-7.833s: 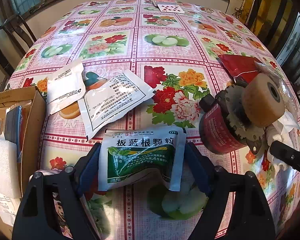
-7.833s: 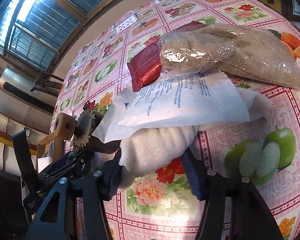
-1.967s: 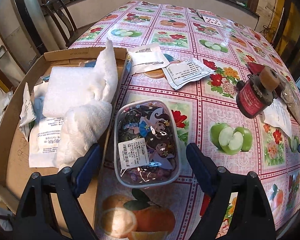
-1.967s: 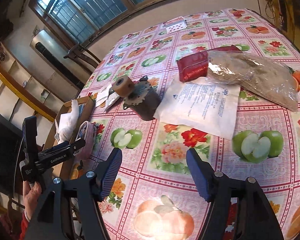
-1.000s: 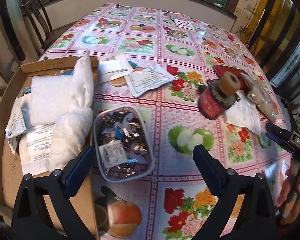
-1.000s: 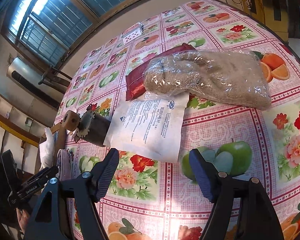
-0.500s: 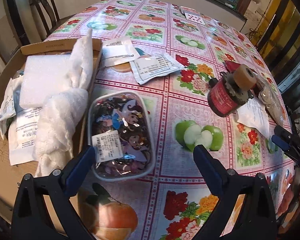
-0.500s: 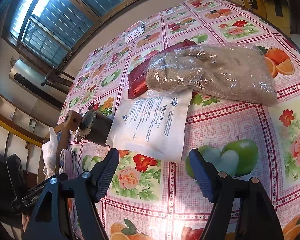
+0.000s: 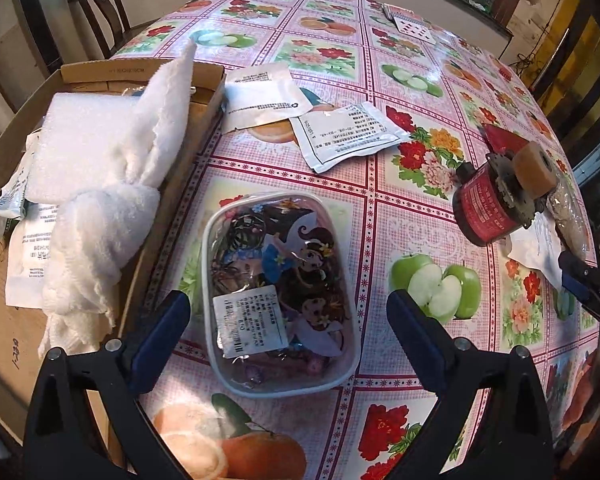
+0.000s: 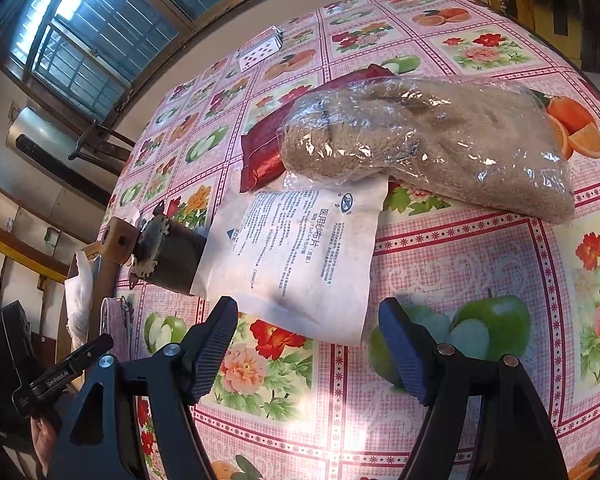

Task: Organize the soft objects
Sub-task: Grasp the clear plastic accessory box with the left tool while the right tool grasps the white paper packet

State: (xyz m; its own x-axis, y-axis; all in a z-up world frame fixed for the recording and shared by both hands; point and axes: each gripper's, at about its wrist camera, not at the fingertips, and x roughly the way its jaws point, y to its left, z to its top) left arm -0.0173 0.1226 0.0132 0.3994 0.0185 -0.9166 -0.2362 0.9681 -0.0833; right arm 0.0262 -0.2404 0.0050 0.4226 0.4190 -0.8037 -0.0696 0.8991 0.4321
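A clear zip pouch with cartoon figures lies on the fruit-print tablecloth, between the wide-apart blue pads of my left gripper, which is open and hovers just above it. To its left a cardboard box holds a white towel, a white foam pad and paper packets. My right gripper is open, with nothing between its pads, just short of a white gauze packet. Behind that lie a brown plush in clear plastic and a red foil pack.
Two white sachets lie beyond the pouch near the box's corner. A red cylinder with a toothed disc and wooden wheel stands at the right, seen dark in the right wrist view. Playing cards lie far back. A chair stands behind.
My left gripper has sunk and closed in on the cartoon pouch, which now looks larger between the pads. The right gripper has barely moved and stays open before the gauze packet.
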